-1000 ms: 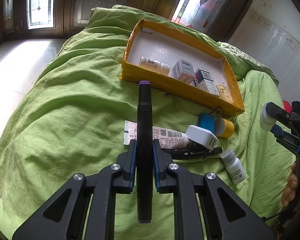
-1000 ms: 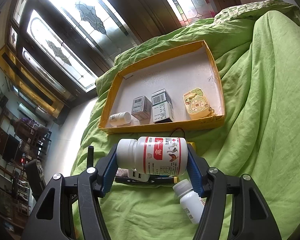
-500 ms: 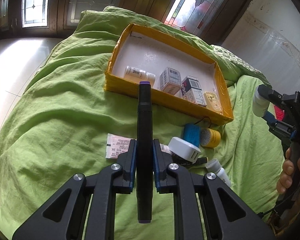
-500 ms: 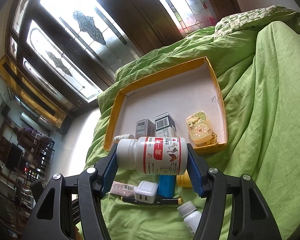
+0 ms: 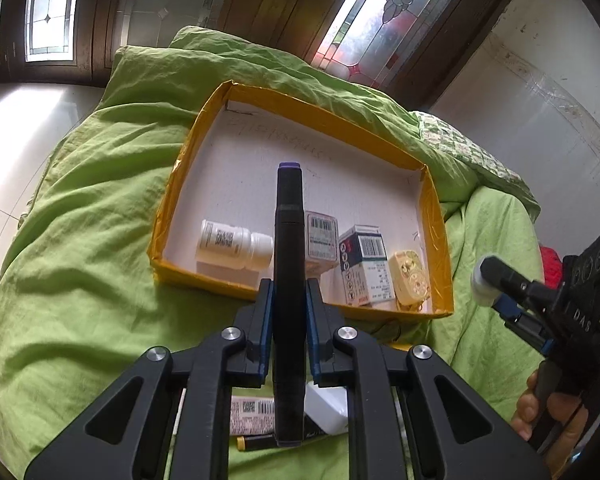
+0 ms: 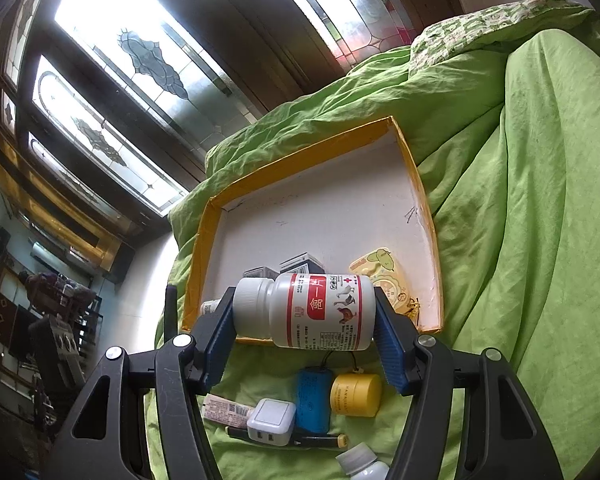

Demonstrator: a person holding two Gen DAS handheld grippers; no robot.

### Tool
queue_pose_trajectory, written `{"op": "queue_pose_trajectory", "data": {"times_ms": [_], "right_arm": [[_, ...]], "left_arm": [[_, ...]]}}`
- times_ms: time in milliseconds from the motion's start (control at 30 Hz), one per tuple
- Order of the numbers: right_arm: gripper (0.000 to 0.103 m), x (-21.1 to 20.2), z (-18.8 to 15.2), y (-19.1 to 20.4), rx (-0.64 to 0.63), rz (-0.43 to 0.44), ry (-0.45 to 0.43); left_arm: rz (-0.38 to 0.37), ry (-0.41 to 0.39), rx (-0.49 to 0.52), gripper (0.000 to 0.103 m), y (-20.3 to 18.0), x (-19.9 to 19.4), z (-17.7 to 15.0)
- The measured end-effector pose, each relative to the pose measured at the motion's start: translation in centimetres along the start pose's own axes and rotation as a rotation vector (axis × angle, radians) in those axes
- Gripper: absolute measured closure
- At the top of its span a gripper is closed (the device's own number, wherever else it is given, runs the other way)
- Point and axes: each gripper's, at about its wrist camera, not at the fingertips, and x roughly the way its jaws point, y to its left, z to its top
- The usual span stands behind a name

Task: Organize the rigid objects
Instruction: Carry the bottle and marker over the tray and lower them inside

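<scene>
My left gripper (image 5: 287,312) is shut on a black marker with a purple cap (image 5: 288,248), held lengthwise over the near wall of the yellow box (image 5: 168,216). My right gripper (image 6: 303,312) is shut on a white pill bottle with a red label (image 6: 316,312), held sideways above the box's near wall (image 6: 436,280). The right gripper also shows at the right of the left wrist view (image 5: 512,292). Inside the box lie a white bottle (image 5: 232,244), two small cartons (image 5: 364,268) and a yellow case (image 5: 410,280).
On the green bedding (image 6: 540,240) before the box lie a white charger (image 6: 270,420), a blue cylinder (image 6: 312,400), a yellow jar (image 6: 354,394), a tube (image 6: 224,408), a black pen (image 6: 316,440) and a small white bottle (image 6: 364,466). Windows stand behind the bed.
Both grippers moved forward and up toward the yellow box with their loads. The box now fills the middle of both views, and the loose items have dropped beneath the grippers.
</scene>
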Motion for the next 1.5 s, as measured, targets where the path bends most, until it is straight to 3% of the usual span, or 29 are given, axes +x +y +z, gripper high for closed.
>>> {"op": "queue_pose_trajectory", "data": {"times_ms": [267, 567, 1033, 1233, 1500], "right_arm": [[0.045, 1.8, 0.6, -0.7, 0.026, -0.015, 0.025], [0.045, 3.0, 0.7, -1.4, 0.037, -0.037, 0.041], [0.045, 6.8, 5.0, -3.1, 0.098, -0.091, 0.036], [0.045, 8.8, 6.2, -3.1, 0.054, -0.119, 0.055], [0.045, 10.7, 6.1, -2.7, -0.054, -0.166, 0.086]], "left_arm": [[-0.042, 0.001, -0.025, 0.091, -0.6, 3.9, 3.0], [-0.011, 0.009, -0.003, 0.091, -0.8, 7.7, 4.5], [0.038, -0.011, 0.038, 0.091, -0.2, 8.6, 5.5], [-0.019, 0.005, 0.014, 0.091, -0.9, 9.4, 5.9], [-0.026, 0.030, 0.050, 0.091, -2.8, 10.7, 4.5]]}}
